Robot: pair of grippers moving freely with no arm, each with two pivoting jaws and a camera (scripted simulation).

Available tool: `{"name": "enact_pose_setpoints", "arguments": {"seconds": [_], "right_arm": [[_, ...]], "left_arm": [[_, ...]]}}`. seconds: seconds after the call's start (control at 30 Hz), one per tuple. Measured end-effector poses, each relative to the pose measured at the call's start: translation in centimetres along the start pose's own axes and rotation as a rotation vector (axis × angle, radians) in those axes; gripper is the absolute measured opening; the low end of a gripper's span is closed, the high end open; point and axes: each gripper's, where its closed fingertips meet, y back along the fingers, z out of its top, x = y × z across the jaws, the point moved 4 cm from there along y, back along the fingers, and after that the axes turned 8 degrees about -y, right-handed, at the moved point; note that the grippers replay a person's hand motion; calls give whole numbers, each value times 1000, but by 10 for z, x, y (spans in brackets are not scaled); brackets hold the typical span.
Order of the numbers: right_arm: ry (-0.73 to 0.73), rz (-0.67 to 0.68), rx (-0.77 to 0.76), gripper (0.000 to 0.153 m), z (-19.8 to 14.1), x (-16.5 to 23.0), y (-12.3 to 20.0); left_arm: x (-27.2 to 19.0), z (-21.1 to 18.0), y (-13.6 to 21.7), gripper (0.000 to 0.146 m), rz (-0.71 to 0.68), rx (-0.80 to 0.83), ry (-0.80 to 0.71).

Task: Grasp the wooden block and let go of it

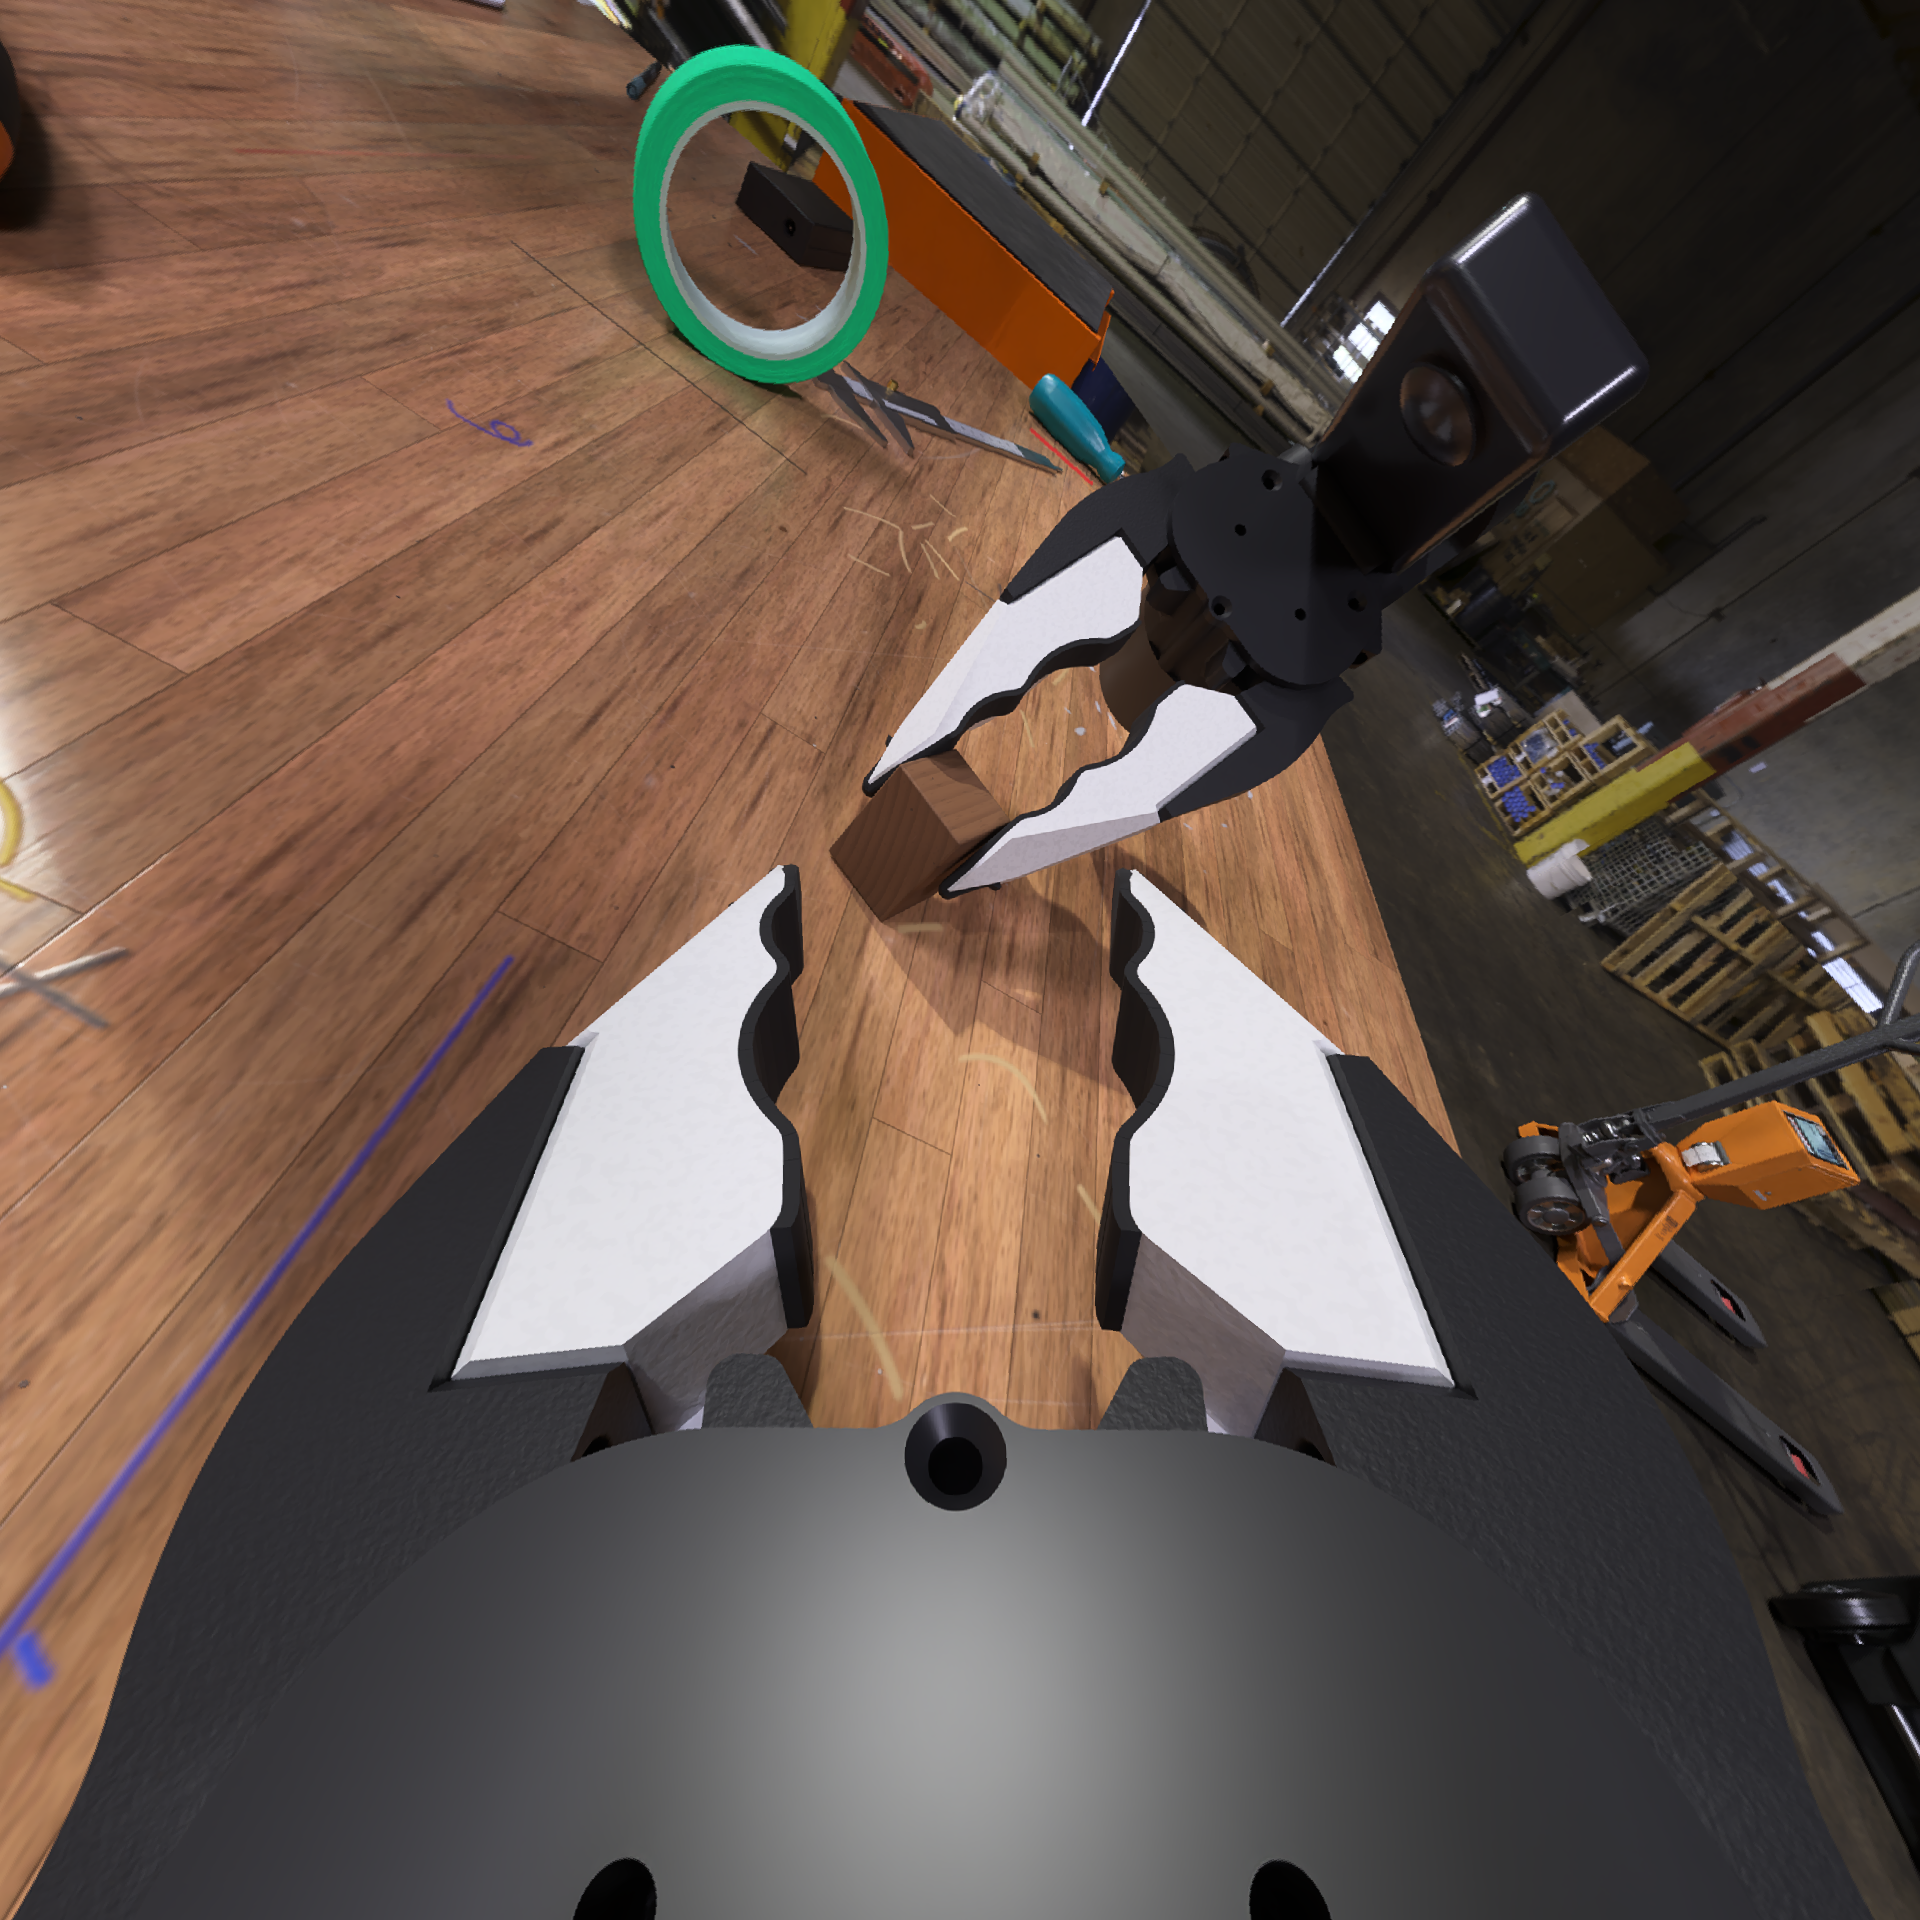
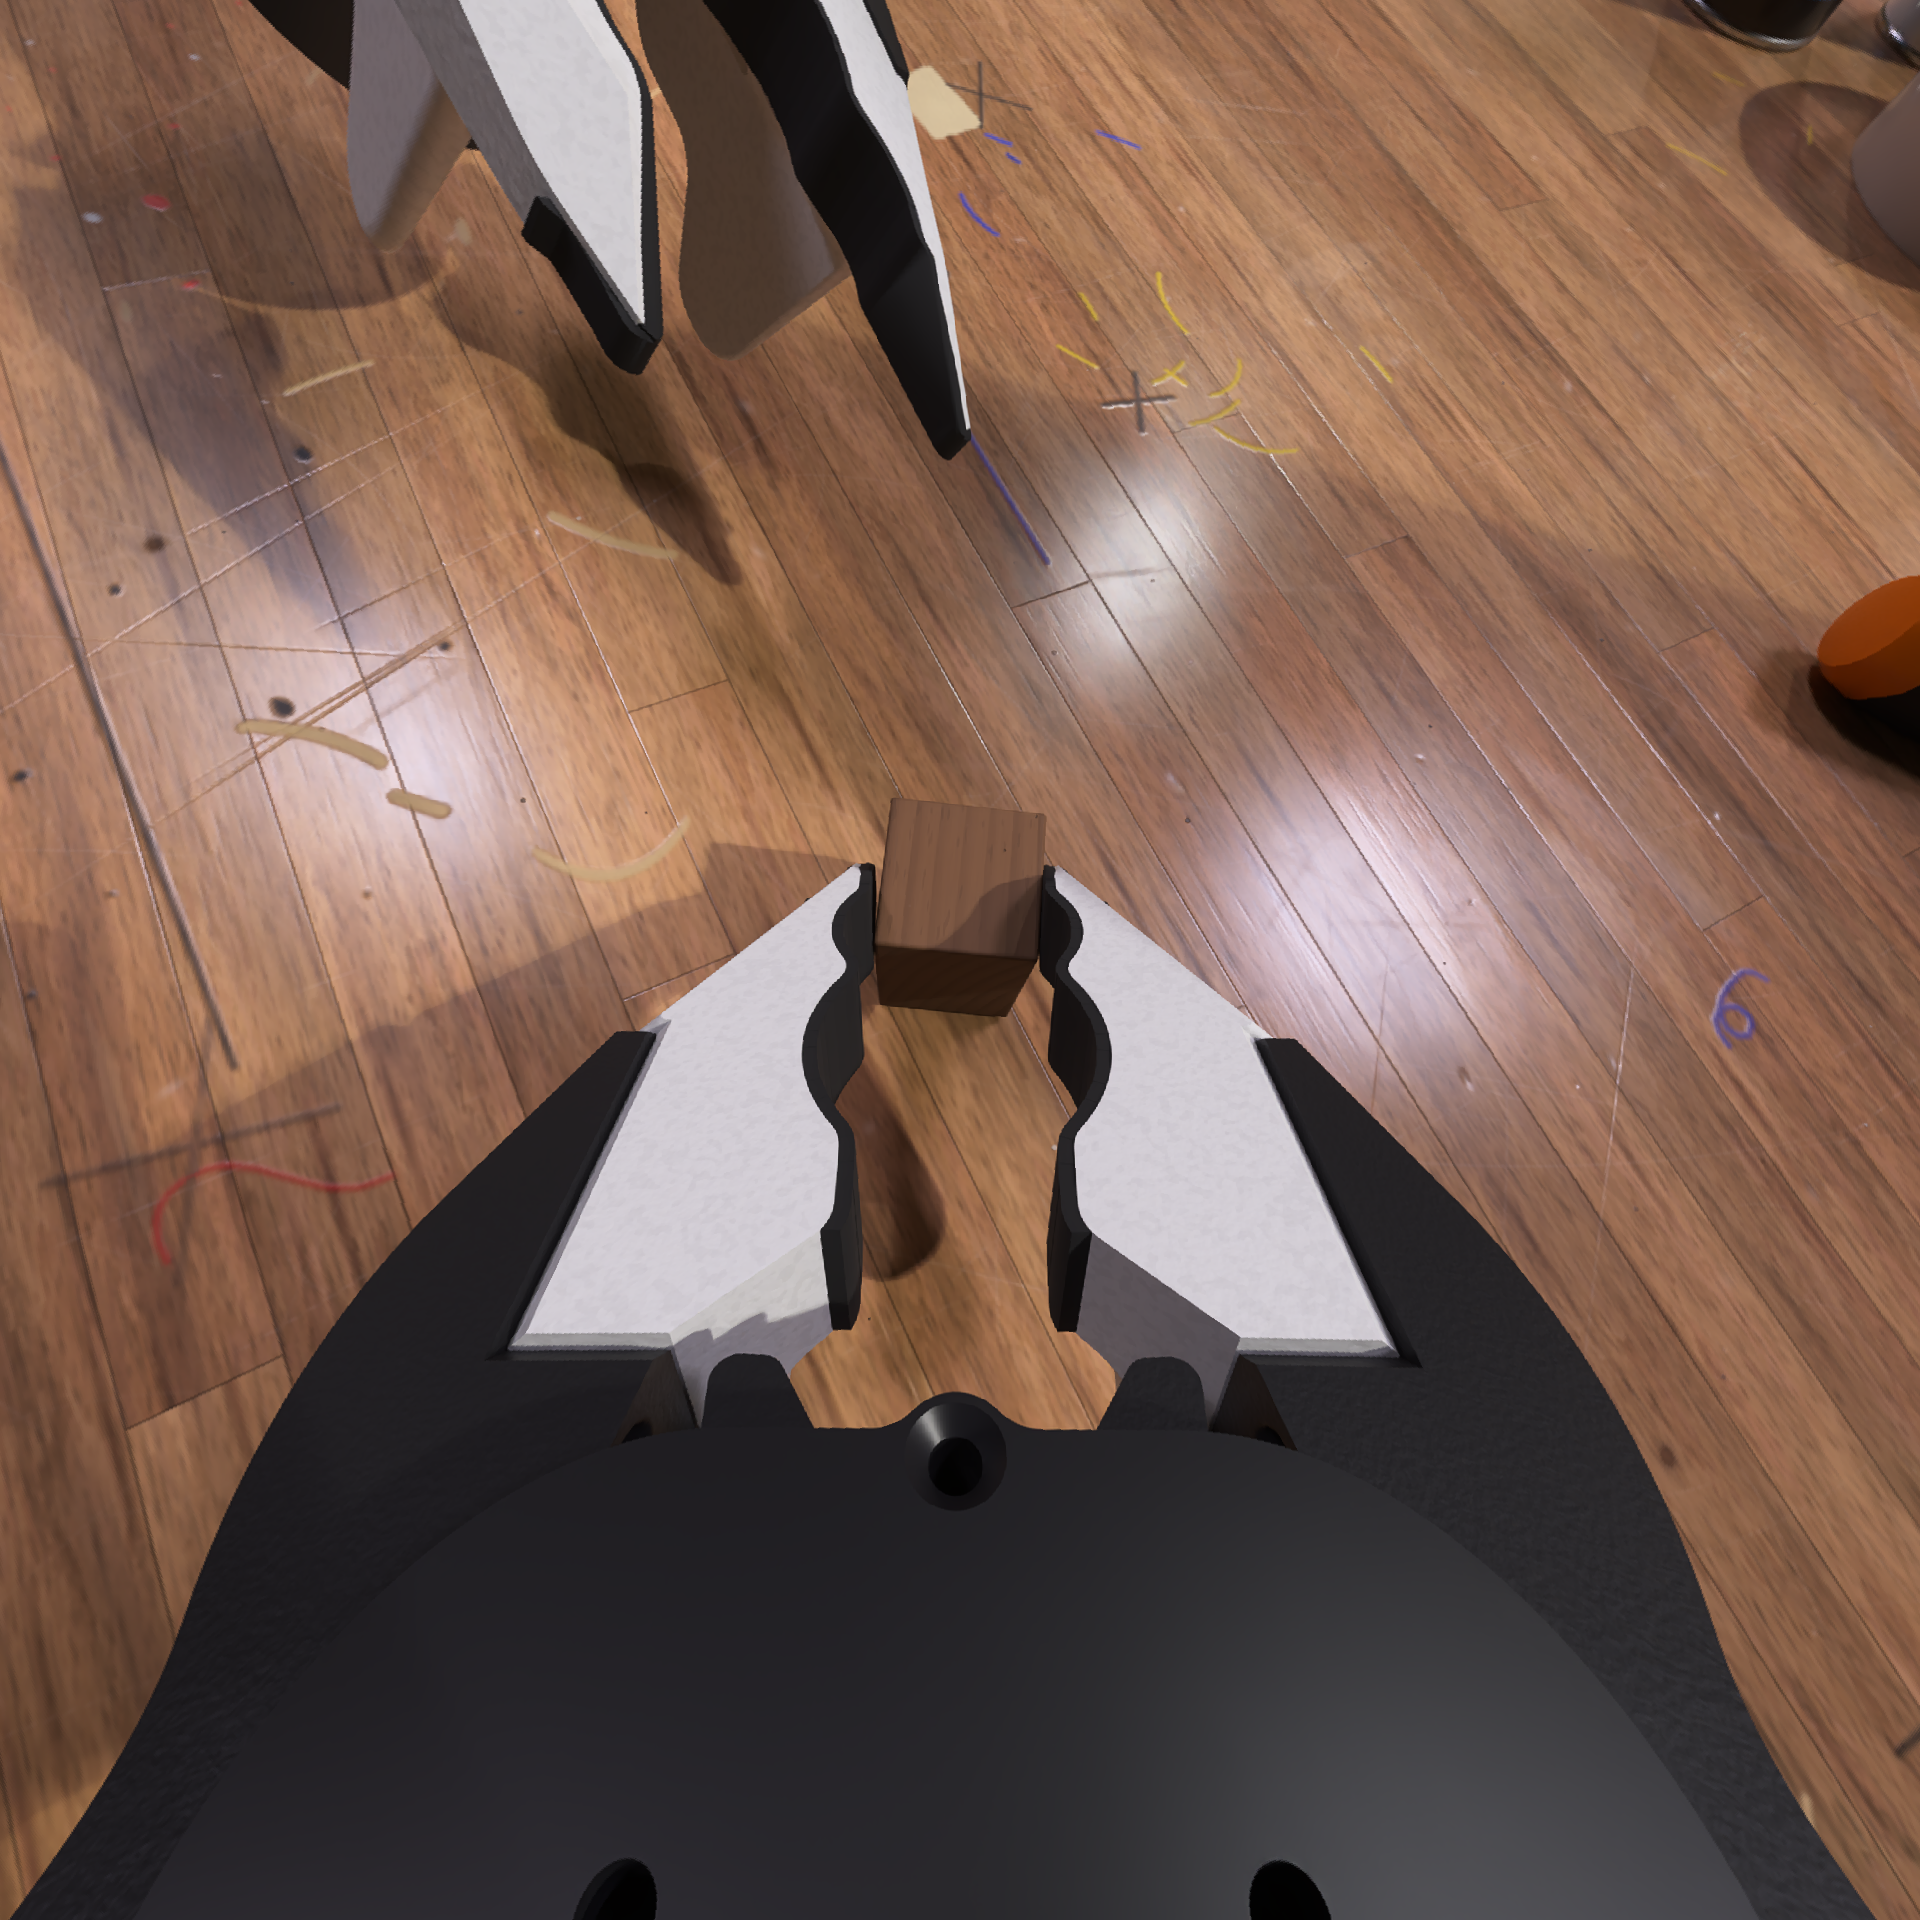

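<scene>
A small brown wooden block (image 2: 961,904) sits on the wooden tabletop (image 2: 1351,727). My right gripper (image 2: 956,883) has its two fingertips pressed against the block's left and right sides, shut on it. In the left wrist view the block (image 1: 904,831) shows between the right gripper's (image 1: 912,836) white fingers (image 1: 1081,821). I cannot tell whether the block touches the table. My left gripper (image 1: 956,883) is open and empty, its tips just short of the block. It also shows at the top of the right wrist view (image 2: 790,400), hovering above the table.
A green tape roll (image 1: 758,213) stands upright at the back, with a small black box (image 1: 795,218) and an orange-sided case (image 1: 966,229) behind it. A caliper (image 1: 914,416) and a teal-handled tool (image 1: 1075,426) lie near the table's right edge. An orange object (image 2: 1875,639) lies far right.
</scene>
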Motion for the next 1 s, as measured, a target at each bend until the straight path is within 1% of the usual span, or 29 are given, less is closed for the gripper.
{"name": "enact_pose_setpoints", "arguments": {"seconds": [1.0], "right_arm": [[-18,-15,-1,31,0,-1,0]], "left_arm": [[1,0,0,60,-1,1,4]]}}
